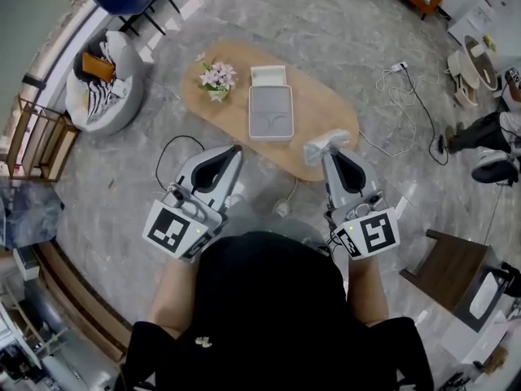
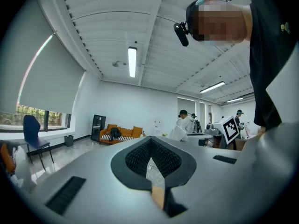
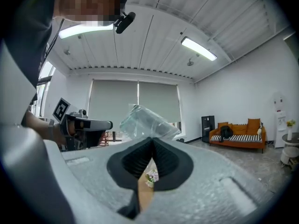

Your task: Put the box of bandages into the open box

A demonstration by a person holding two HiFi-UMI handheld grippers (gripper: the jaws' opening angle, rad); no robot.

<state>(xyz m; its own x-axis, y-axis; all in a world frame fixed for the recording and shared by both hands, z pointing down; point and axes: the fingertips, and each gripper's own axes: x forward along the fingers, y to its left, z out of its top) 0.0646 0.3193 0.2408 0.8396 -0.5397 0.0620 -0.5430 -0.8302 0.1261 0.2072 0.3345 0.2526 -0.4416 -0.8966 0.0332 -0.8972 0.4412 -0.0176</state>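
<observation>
- Grey marbled floor (image 1: 342, 23) fills the head view, with an oval wooden table (image 1: 317, 112) at upper centre.
- On the table stand a small bunch of flowers (image 1: 216, 78) at its left end and the open box (image 1: 254, 129) in the middle, its lid folded back toward the top of the frame.
- The right gripper (image 1: 326, 152) has its jaws closed on the box of bandages (image 1: 324, 142), a clear-wrapped pack pinched at the fingertips. It hangs over the table's lower right edge, near the open box but apart from it.
- The left gripper (image 1: 235, 149) hangs at the table's near edge, jaws together with nothing between them.
- The step in hand looks like the carry to the open box. The pack is pinched by one end only, so it would be wise to move it slowly up and left in the frame and keep it level.
- It should be centred over the tray and lowered inside the rim before the jaws part; dropping it from height risks a bounce out.
- The left gripper could steady the open box if it slides.
- Around the room: a beanbag (image 1: 106, 80) at upper left, a white cable (image 1: 407, 96) on the floor at right, and an orange sofa (image 3: 238, 133) against the wall.
</observation>
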